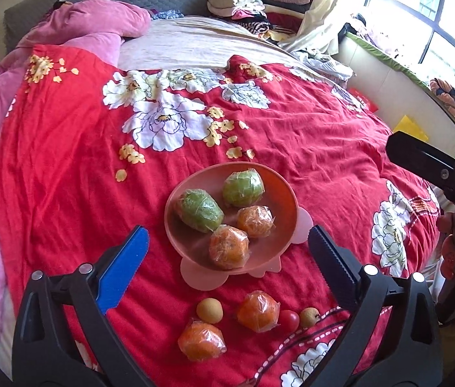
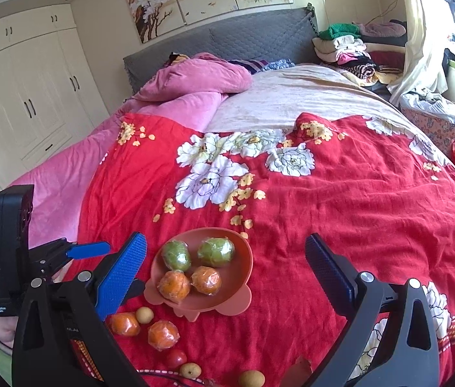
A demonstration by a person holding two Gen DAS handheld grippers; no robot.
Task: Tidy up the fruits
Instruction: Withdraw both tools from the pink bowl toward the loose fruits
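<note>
Both grippers hovering over the fruit bowl
Left gripper and right gripper are hanging spread wide, gripping nothing; four wrapped fruits are sitting in the bowl.

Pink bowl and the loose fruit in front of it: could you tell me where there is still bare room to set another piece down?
The pink bowl is bare along its right side, beside the two wrapped oranges, with some room at its near left. The red quilt is open right of the bowl and beyond it. It is crowded in front, around the cherry tomato.
</note>
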